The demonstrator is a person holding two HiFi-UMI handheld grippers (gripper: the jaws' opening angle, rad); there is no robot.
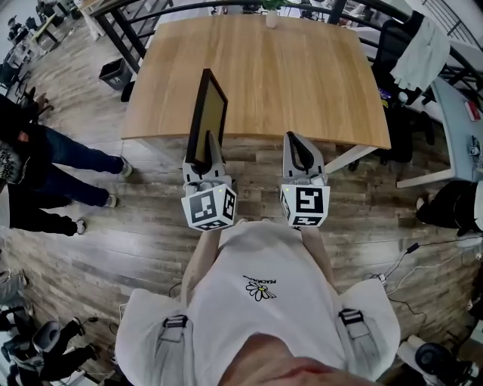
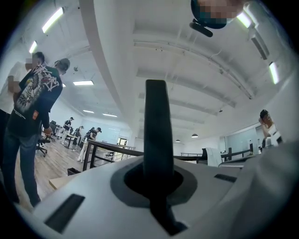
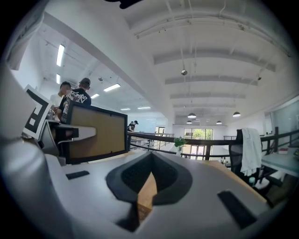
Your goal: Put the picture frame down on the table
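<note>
Gripping picture frame [image 1: 205, 119] upright, edge-on, in left gripper [image 1: 204, 157], jaws clamped, at table [image 1: 302, 75] near edge. Right gripper [image 1: 297, 145] alongside, jaws together, empty. Wide tabletop ahead.

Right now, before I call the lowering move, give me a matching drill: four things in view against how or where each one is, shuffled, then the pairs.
Things:
1. picture frame
2. left hand-held gripper
3. right hand-held gripper
4. potted plant

States:
A. shut, nothing in it
B. at the wooden table's far edge
C. upright on edge, not yet set down
D. clamped on the frame's lower end

Pairs: 1-C, 2-D, 3-A, 4-B
</note>
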